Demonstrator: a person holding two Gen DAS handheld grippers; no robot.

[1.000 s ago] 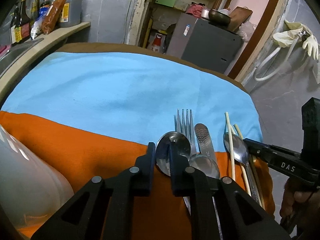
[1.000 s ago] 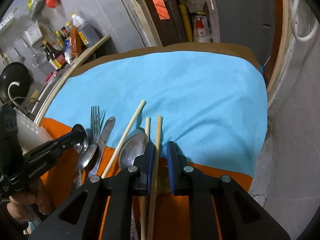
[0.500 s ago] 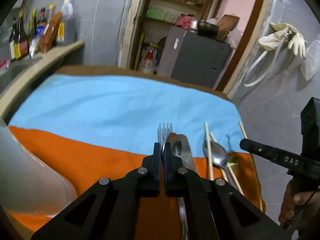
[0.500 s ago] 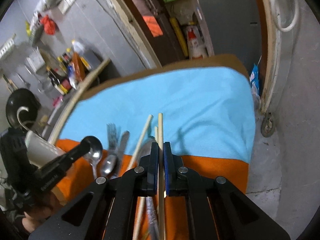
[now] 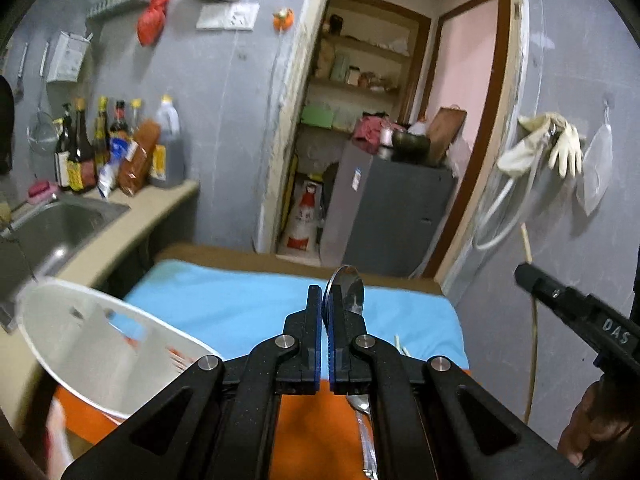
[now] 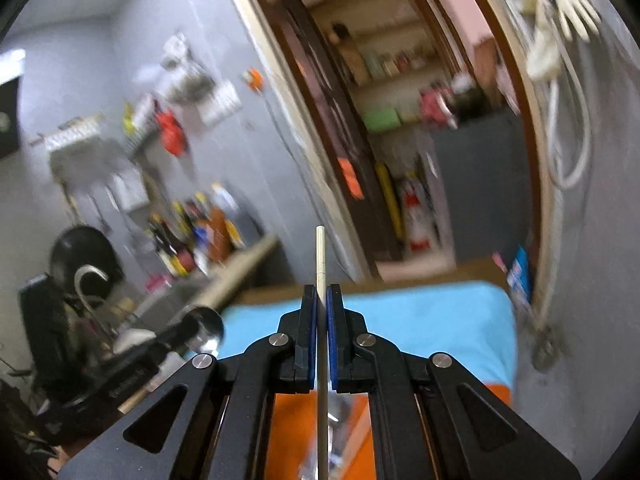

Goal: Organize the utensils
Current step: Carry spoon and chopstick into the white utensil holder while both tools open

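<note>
Where fingers (image 5: 314,332) close, spoon (image 5: 347,286) handle hides.

The spoon (image 5: 347,288) is showing polished, mirror-bright metal, and the chopstick (image 6: 320,256) is showing pale, matt wood. The basket (image 5: 100,344) is presenting smooth white plastic with a slight sheen. The blue cloth (image 5: 256,300) and orange cloth (image 5: 316,420) are looking soft, matt and finely napped.

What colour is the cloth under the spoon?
Orange cloth, seen best in the left wrist view.
</note>
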